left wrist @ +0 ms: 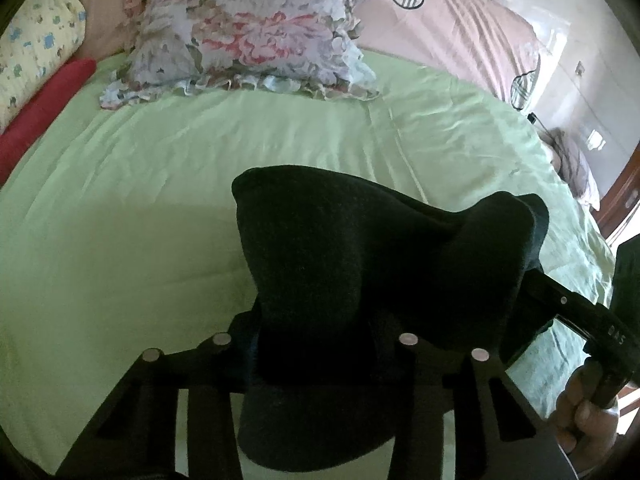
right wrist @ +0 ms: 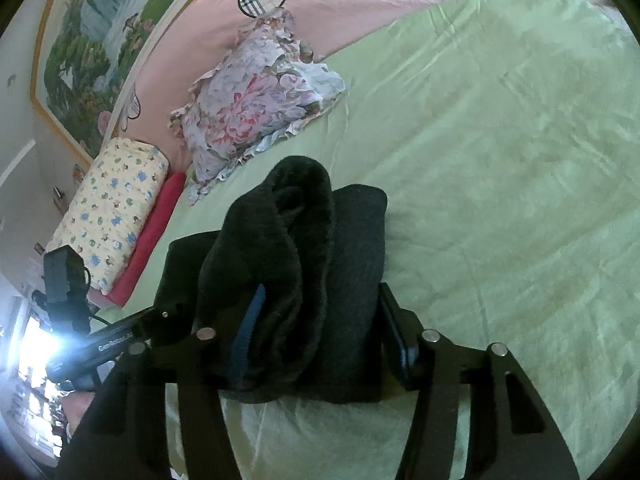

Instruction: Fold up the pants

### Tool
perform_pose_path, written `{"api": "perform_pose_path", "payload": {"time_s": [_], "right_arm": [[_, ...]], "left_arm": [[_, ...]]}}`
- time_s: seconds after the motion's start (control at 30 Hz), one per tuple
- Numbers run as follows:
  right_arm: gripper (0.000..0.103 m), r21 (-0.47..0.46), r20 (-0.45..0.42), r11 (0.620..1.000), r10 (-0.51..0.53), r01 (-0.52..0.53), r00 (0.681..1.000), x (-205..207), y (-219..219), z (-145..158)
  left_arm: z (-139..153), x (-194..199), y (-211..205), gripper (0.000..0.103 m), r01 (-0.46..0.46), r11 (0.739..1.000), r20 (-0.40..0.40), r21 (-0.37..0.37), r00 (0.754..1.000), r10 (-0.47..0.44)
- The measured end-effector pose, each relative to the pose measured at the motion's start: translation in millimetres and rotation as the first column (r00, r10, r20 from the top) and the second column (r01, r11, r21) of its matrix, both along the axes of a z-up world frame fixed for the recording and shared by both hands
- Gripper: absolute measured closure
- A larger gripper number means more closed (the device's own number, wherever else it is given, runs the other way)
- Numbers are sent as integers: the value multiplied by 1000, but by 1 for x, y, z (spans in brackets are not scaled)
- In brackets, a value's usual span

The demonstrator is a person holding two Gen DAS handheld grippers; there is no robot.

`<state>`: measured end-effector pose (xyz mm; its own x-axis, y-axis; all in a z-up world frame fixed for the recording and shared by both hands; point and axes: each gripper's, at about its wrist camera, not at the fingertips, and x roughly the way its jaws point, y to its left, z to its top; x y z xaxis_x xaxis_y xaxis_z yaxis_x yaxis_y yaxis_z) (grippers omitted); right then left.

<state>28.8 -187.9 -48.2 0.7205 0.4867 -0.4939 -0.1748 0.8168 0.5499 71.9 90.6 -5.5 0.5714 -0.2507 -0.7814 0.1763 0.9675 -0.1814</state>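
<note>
The left gripper (left wrist: 316,344) and right gripper (right wrist: 316,332), jaws partly closed, both pinch the pants (right wrist: 304,264) at their near edge. The pants are dark, thick cloth bunched in rumpled folds on the near part of the green sheet (right wrist: 500,160), running lengthwise toward the far floral pillow (right wrist: 256,108).

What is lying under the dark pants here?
The green sheet shows all around the pants and runs under them. Both grippers, left and right, clamp the bundle; whatever else lies beneath is covered by the fabric.
</note>
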Motion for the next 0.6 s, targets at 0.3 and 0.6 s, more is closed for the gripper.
{"api": "perform_pose_path", "payload": {"time_s": [0.3, 0.6], "right_arm": [[55, 3, 22, 1000, 4, -4, 1000, -10, 10, 12], [58, 3, 37, 999, 50, -50, 998, -18, 27, 22]], "left_arm": [[16, -20, 3, 69, 0, 1000, 47, 8, 999, -1], [28, -40, 26, 70, -43, 999, 70, -13, 997, 44]]}}
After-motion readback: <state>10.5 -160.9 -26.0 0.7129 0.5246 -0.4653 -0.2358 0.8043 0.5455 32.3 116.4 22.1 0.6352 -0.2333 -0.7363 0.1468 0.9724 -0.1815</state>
